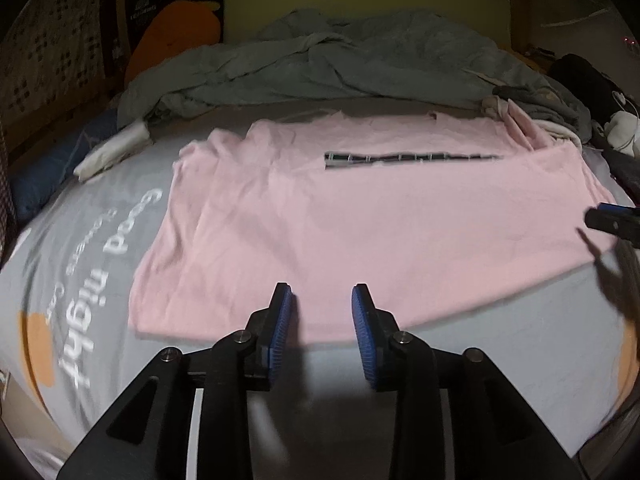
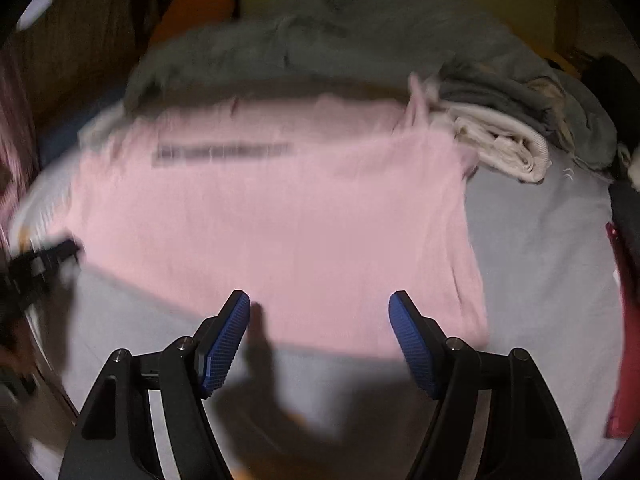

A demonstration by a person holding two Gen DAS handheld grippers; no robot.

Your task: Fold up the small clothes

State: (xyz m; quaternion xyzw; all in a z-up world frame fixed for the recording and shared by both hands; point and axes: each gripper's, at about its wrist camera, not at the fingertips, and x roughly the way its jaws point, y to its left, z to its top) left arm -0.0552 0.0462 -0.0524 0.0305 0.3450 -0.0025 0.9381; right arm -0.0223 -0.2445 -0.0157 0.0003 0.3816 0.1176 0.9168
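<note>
A pink T-shirt [image 1: 340, 216] with a dark printed strip lies flat on the grey bedsheet [image 1: 500, 360]; it also shows, blurred, in the right wrist view [image 2: 280, 216]. My left gripper [image 1: 322, 300] is open and empty, hovering over the shirt's near hem. My right gripper [image 2: 320, 304] is open wider and empty, over the near hem toward the shirt's right side. The right gripper's tip shows at the right edge of the left wrist view [image 1: 612, 220]. The left gripper shows, blurred, at the left edge of the right wrist view [image 2: 40, 264].
A rumpled grey duvet [image 1: 320, 64] lies behind the shirt. Folded cream and grey clothes [image 2: 504, 144] sit at the shirt's far right corner. An orange cushion [image 1: 172, 36] is at the back left. A white cloth [image 1: 116, 148] lies left. A red object [image 2: 624, 328] is at the right edge.
</note>
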